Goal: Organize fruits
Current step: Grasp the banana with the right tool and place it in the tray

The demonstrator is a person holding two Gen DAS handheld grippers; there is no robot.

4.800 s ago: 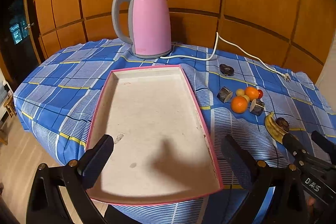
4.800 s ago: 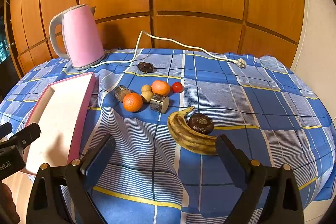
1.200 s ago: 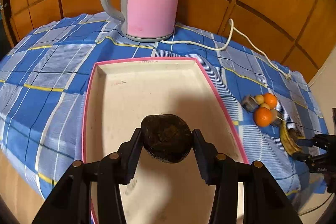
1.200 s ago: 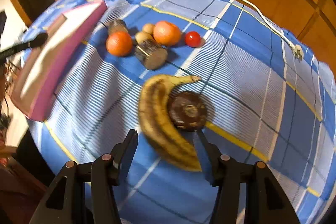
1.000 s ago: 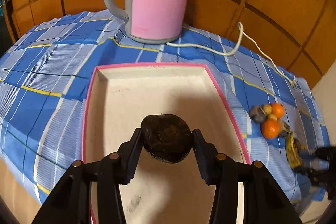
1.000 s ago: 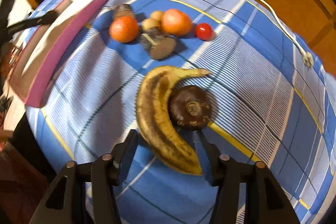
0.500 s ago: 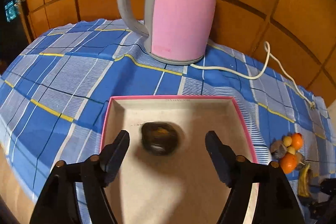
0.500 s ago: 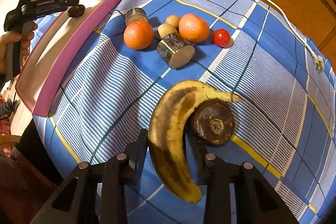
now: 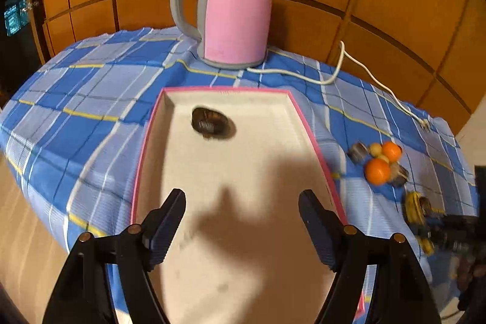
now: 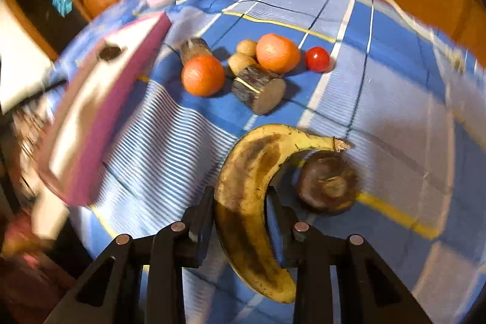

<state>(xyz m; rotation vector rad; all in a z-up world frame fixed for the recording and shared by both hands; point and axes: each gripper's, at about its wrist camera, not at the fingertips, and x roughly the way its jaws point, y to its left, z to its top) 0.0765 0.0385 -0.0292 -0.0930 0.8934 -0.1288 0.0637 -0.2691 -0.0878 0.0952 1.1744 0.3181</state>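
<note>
A pink-rimmed white tray (image 9: 306, 126) lies on the blue checked cloth. A dark brown fruit (image 9: 210, 122) lies in its far part; it also shows in the right wrist view (image 10: 110, 51). My left gripper (image 9: 241, 202) is open and empty above the tray's near half. My right gripper (image 10: 240, 198) is shut on a brown-spotted banana (image 10: 252, 172). A dark round fruit (image 10: 328, 182) lies right of the banana. Two oranges (image 10: 203, 75), two small tan fruits (image 10: 246, 47) and a red tomato (image 10: 317, 59) lie beyond it.
A pink kettle (image 9: 234, 8) stands behind the tray, its white cord (image 9: 358, 66) trailing right across the cloth. Two short wood logs (image 10: 258, 88) lie among the fruits. Wooden wall panels close off the back. The table edge drops off at left and front.
My left gripper opened, left the dark fruit in the tray's far part and drew back. My right gripper moved in and closed on the banana.
</note>
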